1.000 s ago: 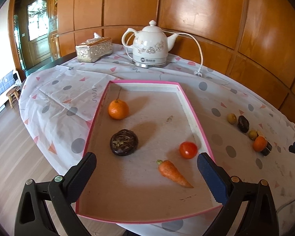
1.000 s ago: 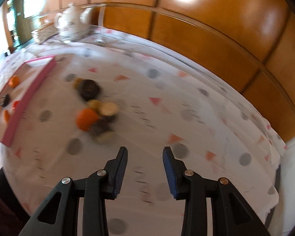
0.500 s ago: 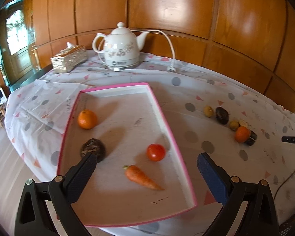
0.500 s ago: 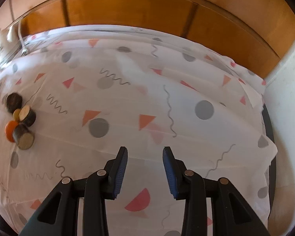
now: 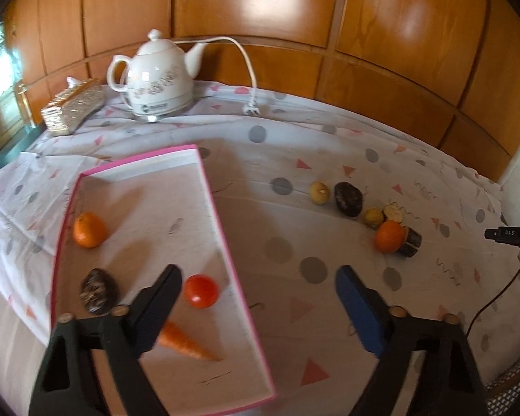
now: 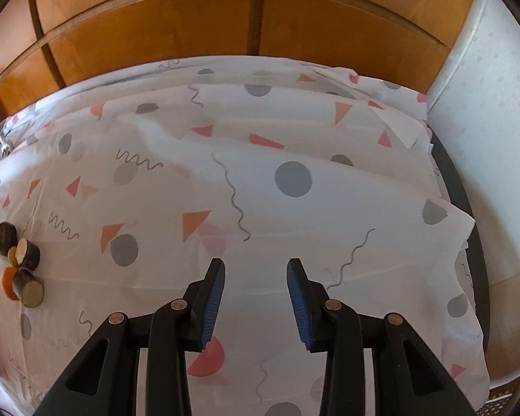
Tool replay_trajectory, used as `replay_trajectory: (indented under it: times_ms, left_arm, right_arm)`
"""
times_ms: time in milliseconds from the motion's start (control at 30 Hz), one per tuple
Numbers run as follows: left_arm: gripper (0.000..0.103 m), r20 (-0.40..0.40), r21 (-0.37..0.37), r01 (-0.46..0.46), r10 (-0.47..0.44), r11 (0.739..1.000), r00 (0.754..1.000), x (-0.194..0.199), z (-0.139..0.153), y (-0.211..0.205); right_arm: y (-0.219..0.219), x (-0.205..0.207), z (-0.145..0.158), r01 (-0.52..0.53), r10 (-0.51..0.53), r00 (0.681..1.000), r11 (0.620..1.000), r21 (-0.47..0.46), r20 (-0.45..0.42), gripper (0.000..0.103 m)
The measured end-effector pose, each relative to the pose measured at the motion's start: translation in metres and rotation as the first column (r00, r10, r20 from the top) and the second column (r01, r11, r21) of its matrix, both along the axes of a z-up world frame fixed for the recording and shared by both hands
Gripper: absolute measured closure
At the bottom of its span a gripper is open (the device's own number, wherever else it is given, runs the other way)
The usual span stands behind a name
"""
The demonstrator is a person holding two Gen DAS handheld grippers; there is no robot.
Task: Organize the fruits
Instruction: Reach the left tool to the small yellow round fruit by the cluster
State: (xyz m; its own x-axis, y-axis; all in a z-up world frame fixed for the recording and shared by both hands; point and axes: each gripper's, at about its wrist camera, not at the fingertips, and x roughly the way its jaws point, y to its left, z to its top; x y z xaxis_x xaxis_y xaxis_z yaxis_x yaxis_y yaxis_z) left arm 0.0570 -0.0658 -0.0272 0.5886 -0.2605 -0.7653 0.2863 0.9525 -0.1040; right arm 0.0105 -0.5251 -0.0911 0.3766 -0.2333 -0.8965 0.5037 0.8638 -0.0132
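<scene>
A pink-rimmed tray lies on the patterned tablecloth and holds an orange, a dark round fruit, a tomato and a carrot. To its right lie several loose fruits: a yellow one, a dark one and an orange. My left gripper is open and empty above the tray's right rim. My right gripper is open and empty over bare cloth, with the loose fruits at far left.
A white electric kettle with its cord and a tissue box stand at the back by the wood-panelled wall. The table's right edge drops off beside a white wall.
The left gripper has swung right, so the tray moved left in view and the loose fruits came closer to centre. The right gripper turned right, so the loose fruits shifted to its far left.
</scene>
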Motion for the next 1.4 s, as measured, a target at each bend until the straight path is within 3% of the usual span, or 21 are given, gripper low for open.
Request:
replay_trajectory:
  times_ms: [67, 300, 467, 700, 1000, 1233, 1400]
  left_arm:
    - [0.029, -0.024, -0.015, 0.014, -0.014, 1.000, 1.000, 0.009, 0.000, -0.007]
    - [0.045, -0.114, -0.046, 0.024, -0.029, 0.999, 0.993, 0.043, -0.011, -0.033]
    - [0.069, -0.215, -0.108, 0.002, -0.025, 0.994, 0.976, 0.075, -0.029, -0.050]
    - [0.069, -0.289, -0.227, -0.074, 0.005, 0.971, 0.957, 0.113, -0.041, -0.073]
    - [0.069, -0.333, -0.274, -0.181, 0.083, 0.945, 0.939, 0.148, -0.067, -0.081]
    - [0.066, -0.276, -0.242, -0.089, 0.020, 0.966, 0.961, 0.137, -0.065, -0.087]
    - [0.063, -0.214, -0.132, 0.020, -0.048, 0.991, 0.976, 0.130, -0.063, -0.103]
  right_arm:
    - [-0.005, -0.003, 0.002, 0.023, -0.023, 1.000, 1.000, 0.007, 0.012, 0.065]
    - [-0.018, -0.009, 0.008, 0.076, -0.078, 0.996, 0.997, 0.027, 0.045, 0.065]
    - [-0.024, -0.010, 0.010, 0.098, -0.101, 0.992, 0.994, 0.052, 0.069, 0.065]
    - [-0.019, -0.008, 0.013, 0.069, -0.075, 0.994, 0.996, 0.064, 0.081, 0.065]
    - [-0.014, -0.002, 0.012, 0.039, -0.044, 0.996, 0.997, 0.067, 0.078, 0.065]
    - [-0.012, 0.000, 0.013, 0.027, -0.033, 0.996, 0.997, 0.068, 0.081, 0.065]
    - [-0.011, 0.000, 0.013, 0.022, -0.027, 0.996, 0.998, 0.064, 0.082, 0.065]
